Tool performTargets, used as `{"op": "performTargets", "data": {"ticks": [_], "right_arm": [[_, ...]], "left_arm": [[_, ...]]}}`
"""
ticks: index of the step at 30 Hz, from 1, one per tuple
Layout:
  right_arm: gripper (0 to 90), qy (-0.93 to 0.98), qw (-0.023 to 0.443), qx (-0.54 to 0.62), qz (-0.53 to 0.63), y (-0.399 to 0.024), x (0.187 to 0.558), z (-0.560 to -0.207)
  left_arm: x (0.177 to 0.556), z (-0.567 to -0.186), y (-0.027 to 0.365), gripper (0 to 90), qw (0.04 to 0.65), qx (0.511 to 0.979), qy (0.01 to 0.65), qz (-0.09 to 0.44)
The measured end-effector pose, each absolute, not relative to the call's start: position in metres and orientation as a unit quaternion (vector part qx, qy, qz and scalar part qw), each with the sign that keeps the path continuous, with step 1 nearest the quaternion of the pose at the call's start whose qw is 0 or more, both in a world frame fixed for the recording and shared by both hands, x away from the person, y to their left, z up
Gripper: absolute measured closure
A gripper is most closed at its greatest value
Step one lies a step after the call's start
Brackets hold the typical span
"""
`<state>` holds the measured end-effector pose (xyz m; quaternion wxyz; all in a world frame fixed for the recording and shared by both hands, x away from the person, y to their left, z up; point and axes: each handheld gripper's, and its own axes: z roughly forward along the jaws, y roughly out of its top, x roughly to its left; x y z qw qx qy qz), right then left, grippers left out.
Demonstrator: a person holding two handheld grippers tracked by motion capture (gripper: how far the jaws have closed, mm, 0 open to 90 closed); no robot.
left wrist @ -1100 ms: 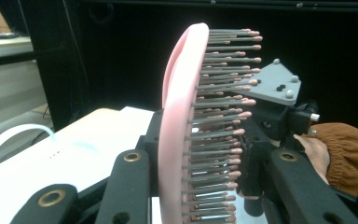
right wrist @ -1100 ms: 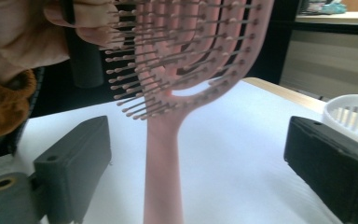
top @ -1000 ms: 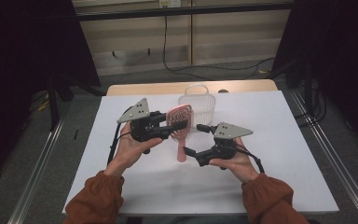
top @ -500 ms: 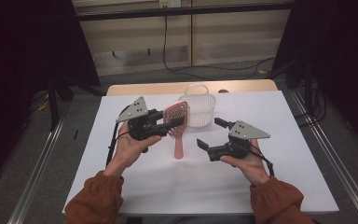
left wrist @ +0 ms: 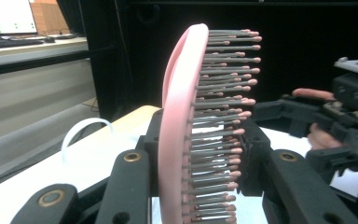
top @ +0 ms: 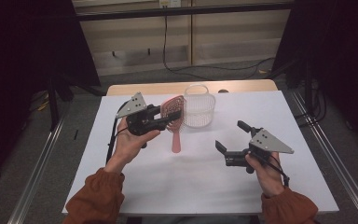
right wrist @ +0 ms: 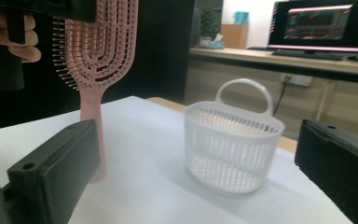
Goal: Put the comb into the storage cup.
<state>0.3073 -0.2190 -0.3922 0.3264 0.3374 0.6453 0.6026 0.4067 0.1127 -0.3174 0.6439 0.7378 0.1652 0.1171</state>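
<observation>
the left tool (top: 161, 119) is clamping the head of the pink hairbrush (top: 173, 116), with its jaws pressing on the two faces of the head, as the left gripper view is showing close up (left wrist: 186, 140). in that view the brush is standing edge-on, so its handle is running out of sight below the frame and the bristle tips are blurring near the bottom. in the high view the brush is hanging upright with the handle pointing down toward the white bench (top: 144, 186), and the handle's end is sitting at or just above the surface; which of the two i cannot tell. the left hand (top: 133, 140) is covering much of the tool's body.

the right tool (top: 230, 137) is standing open with nothing between its jaws, well apart from the brush, out over the bench's right half. in the right gripper view its jaws are showing as dark blocks cut off at the lower corners. the right hand (top: 265, 172) is wrapping the grip from below.

the white basket (top: 198, 108) is resting on the bench just beside the brush, with its handle loop upright (right wrist: 235, 140). what is inside it is hard to make out through the mesh.
</observation>
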Motion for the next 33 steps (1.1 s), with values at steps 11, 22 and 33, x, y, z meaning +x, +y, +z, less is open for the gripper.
{"op": "performTargets", "data": {"ticks": [11,22,33], "right_arm": [[0.0,0.634,0.348,0.376,0.580,-0.240,0.296,-0.396],[0.0,0.610,0.375,0.406,0.568,-0.266,0.279,-0.404],[0.0,0.603,0.379,0.437,0.549,-0.285,0.267,-0.417]], "left_arm": [[0.412,-0.311,0.111,64.2,0.645,0.732,0.172,0.136],[0.421,-0.299,0.112,64.2,0.650,0.723,0.178,0.154],[0.439,-0.303,0.107,64.2,0.645,0.720,0.199,0.162]]}}
